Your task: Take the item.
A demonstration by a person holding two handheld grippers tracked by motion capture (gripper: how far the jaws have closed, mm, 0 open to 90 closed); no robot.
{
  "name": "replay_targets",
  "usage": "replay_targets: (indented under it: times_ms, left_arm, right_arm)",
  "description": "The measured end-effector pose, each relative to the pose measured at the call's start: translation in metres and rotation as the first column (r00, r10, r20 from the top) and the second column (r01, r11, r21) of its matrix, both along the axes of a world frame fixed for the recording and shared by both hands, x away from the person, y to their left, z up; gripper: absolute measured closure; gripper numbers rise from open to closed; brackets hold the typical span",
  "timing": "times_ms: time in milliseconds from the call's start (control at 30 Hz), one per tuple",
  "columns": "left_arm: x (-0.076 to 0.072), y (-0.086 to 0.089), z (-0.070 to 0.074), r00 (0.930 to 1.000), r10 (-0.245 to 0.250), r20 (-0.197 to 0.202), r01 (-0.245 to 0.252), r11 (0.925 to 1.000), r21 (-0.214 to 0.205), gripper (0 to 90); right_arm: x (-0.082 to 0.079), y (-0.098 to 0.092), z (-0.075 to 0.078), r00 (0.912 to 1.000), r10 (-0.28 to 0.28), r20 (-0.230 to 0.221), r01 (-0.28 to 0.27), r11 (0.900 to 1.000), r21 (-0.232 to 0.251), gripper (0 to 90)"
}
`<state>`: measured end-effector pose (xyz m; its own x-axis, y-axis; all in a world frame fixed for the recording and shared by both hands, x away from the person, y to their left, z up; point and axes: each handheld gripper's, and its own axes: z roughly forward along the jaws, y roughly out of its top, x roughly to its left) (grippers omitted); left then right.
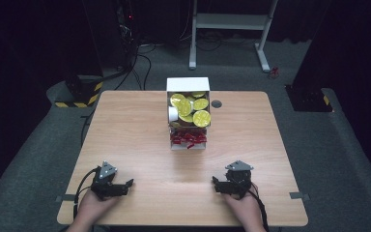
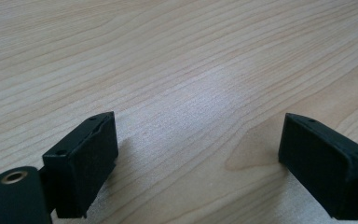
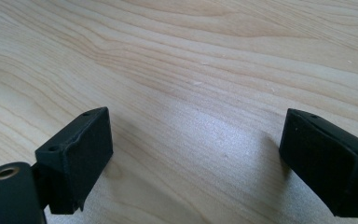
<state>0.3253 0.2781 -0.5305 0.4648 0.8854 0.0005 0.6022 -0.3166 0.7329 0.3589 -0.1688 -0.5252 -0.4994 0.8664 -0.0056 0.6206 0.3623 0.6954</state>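
A white box [image 1: 188,84] stands at the far middle of the wooden table [image 1: 130,130], holding several round yellow-lidded cups [image 1: 201,117] and one white one. A lower tray at its front holds red pieces [image 1: 188,138]. My left gripper [image 1: 128,183] rests near the front left edge, held by a hand, jaws pointing right toward the centre. In the left gripper view it [image 2: 198,154] stands open over bare wood. My right gripper [image 1: 214,182] rests near the front right, jaws pointing left. Its own view shows it [image 3: 196,154] open with nothing between the pads.
A small dark grommet [image 1: 216,104] sits in the tabletop just right of the box. Tape tabs [image 1: 299,195] mark the front corners. Beyond the table are a white desk frame [image 1: 232,29], cables and dark equipment on grey carpet.
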Motion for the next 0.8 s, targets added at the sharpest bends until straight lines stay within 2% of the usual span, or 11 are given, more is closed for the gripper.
replay_targets:
  times_ms: [467, 800]
  left_arm:
    - [0.0018, -0.0003, -0.0003, 0.9996, 0.024, -0.014, -0.024, 0.9997, 0.008, 6.0]
    - [0.0017, -0.0005, -0.0004, 0.9996, 0.027, -0.013, -0.027, 0.9996, 0.008, 5.8]
  right_arm:
    - [-0.0027, -0.001, 0.0, 1.0, 0.008, -0.001, -0.008, 1.0, 0.001, 9.4]
    - [-0.0029, -0.0018, -0.0001, 0.9999, 0.016, 0.002, -0.016, 0.9999, -0.001, 9.5]
